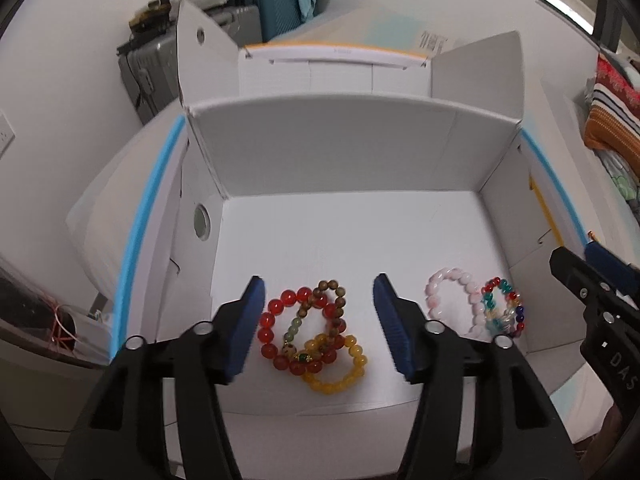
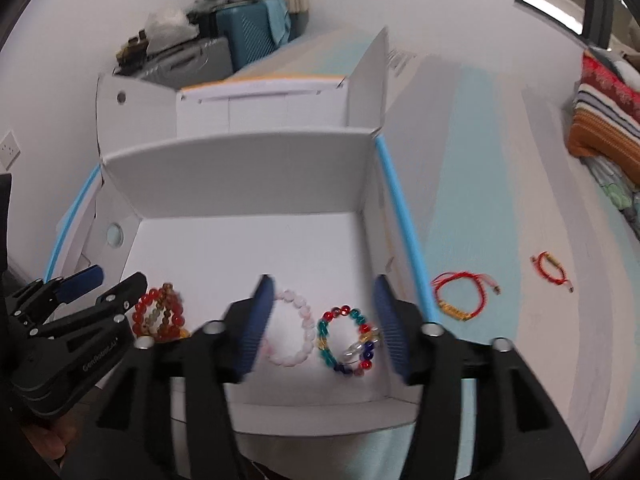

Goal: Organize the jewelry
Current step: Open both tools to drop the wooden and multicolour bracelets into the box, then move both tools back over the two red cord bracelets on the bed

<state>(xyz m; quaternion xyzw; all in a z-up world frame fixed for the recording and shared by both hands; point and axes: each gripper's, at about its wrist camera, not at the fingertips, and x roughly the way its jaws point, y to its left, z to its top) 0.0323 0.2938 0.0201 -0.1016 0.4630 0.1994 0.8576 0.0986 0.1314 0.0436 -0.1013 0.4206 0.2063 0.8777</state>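
A white cardboard box [image 1: 320, 148] lies open. On its floor at the left, a red bead bracelet [image 1: 272, 328], a brown wooden one [image 1: 338, 304] and a yellow one [image 1: 352, 372] overlap in a heap. My left gripper [image 1: 319, 280] hangs open above that heap, its pads touching nothing. To the right lie a pink bracelet [image 2: 304, 312] and a multicoloured glass-bead bracelet [image 2: 326, 344]. My right gripper [image 2: 324, 280] stands open over these two and holds nothing. Each gripper also shows at the edge of the other's view: the left gripper [image 2: 112, 280], the right gripper [image 1: 576, 254].
Outside the box, two red string bracelets [image 2: 460, 296] [image 2: 552, 268] lie on the pale blue and white bed sheet to the right. The box's rear wall and side flaps stand up. Suitcases [image 1: 276, 0] are stacked by the far wall and striped cushions [image 2: 604, 120] lie far right.
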